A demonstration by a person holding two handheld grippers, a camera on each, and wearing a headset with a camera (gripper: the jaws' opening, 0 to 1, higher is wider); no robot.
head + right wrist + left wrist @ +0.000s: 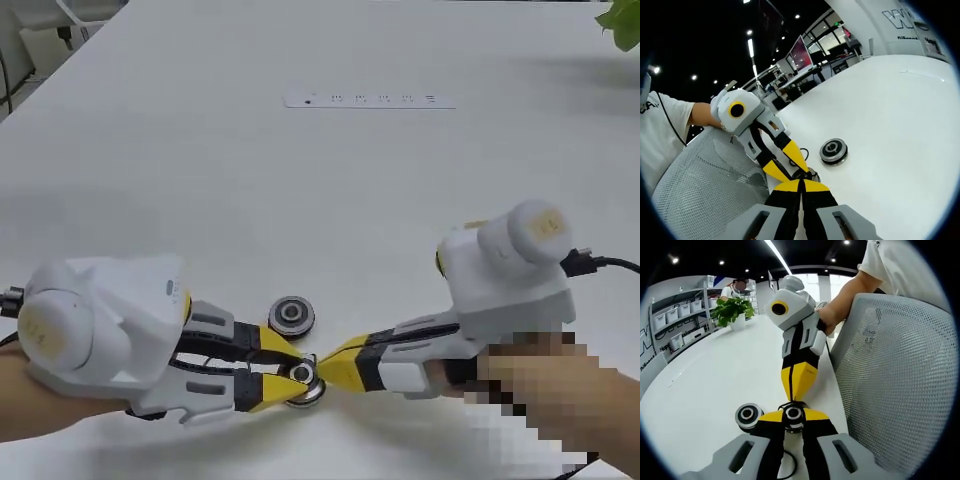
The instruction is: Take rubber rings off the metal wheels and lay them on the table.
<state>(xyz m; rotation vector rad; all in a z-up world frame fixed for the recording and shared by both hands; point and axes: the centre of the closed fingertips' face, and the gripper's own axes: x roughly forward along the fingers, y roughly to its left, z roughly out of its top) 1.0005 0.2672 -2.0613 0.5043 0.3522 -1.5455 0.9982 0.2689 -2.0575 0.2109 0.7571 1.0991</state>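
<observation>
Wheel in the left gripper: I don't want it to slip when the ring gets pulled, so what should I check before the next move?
1. Hold: the left gripper clamps the held wheel from both sides: ok.
2. Pull side: the right gripper has its jaws shut at that wheel's edge: ok.
3. Catch: the rubber ring is really pinched by the right gripper: cannot tell, it is too thin to make out.
4. Neighbour: the second wheel lies flat, apart from both grippers: ok.
5. Drop spot: the table is bare beyond the grippers for laying the ring: ok.
</observation>
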